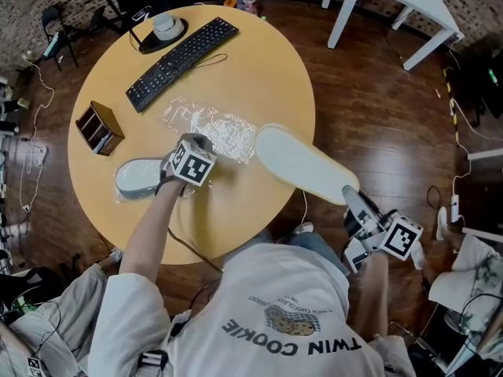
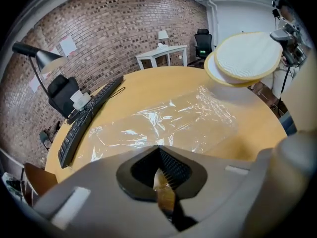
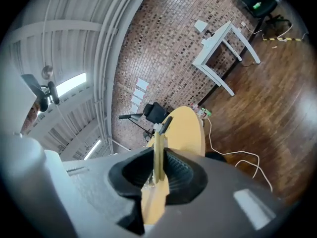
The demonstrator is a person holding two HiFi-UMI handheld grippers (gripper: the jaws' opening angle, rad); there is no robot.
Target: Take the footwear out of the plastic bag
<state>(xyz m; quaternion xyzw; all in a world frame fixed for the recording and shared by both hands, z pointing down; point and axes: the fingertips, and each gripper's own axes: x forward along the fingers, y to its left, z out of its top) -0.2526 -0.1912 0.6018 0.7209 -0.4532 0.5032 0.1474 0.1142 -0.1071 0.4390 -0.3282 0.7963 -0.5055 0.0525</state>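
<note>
The slipper (image 1: 299, 163) is already clear of the plastic bag (image 1: 212, 128). It hangs in the air just to the right of the bag, its toe over the table (image 1: 259, 61) and its heel past the table's edge. The right gripper (image 1: 351, 195) has its tongs clamped on the thin heel rim. The slipper looks light and flat, with a bendy foam sole, so a pinch at one end probably lets the far end droop. A hold nearer the middle would likely steady it. The bag is thin, crinkled film that would slide and drag along if not pinned. A second slipper (image 1: 137, 177) lies on the table left of the bag, beside the left gripper (image 1: 200, 151). The left gripper view shows those tongs drawn narrow with only an amber sliver between them; whether film is nipped there I cannot tell. That view also shows the raised slipper's ribbed underside and yellow rim, hidden from the head view. The right gripper view shows the rim edge-on between its pads.
</note>
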